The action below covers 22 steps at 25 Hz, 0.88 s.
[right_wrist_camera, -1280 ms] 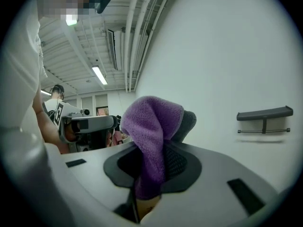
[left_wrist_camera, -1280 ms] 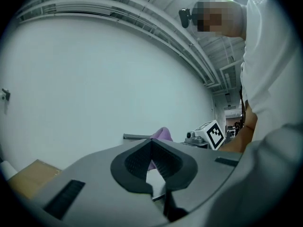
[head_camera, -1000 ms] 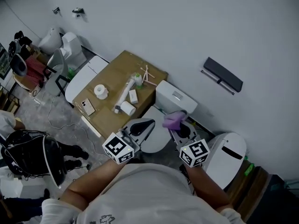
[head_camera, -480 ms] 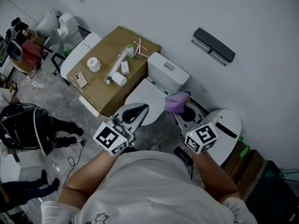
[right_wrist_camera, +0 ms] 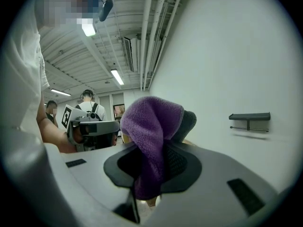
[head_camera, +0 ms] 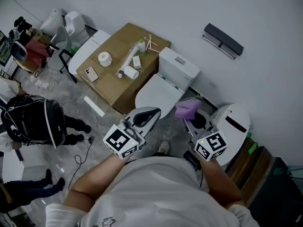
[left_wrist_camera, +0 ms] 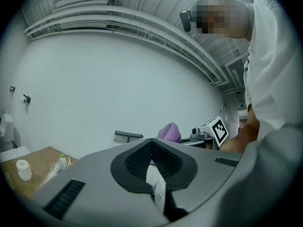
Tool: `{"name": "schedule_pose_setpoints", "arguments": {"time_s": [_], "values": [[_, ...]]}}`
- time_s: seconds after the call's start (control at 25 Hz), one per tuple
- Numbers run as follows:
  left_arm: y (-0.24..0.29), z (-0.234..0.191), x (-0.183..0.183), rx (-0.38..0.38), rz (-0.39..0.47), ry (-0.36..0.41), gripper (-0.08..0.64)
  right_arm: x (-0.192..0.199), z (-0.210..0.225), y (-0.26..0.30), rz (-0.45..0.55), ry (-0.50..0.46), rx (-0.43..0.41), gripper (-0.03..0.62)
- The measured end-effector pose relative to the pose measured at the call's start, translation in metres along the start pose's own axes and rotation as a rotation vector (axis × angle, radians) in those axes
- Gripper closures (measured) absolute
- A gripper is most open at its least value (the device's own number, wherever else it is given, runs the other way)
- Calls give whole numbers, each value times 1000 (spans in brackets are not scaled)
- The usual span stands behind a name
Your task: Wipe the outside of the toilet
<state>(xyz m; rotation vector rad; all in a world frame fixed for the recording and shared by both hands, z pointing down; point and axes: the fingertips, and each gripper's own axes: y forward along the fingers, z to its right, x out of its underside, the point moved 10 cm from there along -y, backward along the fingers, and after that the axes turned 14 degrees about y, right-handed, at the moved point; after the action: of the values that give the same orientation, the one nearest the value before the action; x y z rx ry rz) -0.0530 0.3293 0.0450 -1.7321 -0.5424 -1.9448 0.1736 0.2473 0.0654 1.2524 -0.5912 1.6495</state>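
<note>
Over the last second the right gripper [head_camera: 191, 115], jaws clamped on the purple cloth [head_camera: 187, 109], has drawn away from the toilet [head_camera: 163, 86] tank to the toilet's right flank (contact not evident). The left gripper [head_camera: 147, 116], jaws together and empty, hovers in front of the toilet. Side wiping probably comes next.

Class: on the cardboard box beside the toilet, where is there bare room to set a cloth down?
Bare: the near end of the cardboard box, between the phone and the toilet lid, and its wall-side corner, beyond the tape roll. Crowded: the middle, around the tube, small box and bottle.
</note>
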Motion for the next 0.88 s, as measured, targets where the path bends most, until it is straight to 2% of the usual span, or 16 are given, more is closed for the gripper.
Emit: {"name": "schedule_pose_setpoints", "arguments": {"time_s": [0.2,0.48,0.88], "values": [[-54,20,-1,27,-23,-8,554,19,-58,-8,26,2,10,508],[-121,60,-13,56,11,10,554,48,-131,-41,79,47,19,508],[-171,109,-22,82,44,-9,554,75,-195,-85,86,46,46,508]]}}
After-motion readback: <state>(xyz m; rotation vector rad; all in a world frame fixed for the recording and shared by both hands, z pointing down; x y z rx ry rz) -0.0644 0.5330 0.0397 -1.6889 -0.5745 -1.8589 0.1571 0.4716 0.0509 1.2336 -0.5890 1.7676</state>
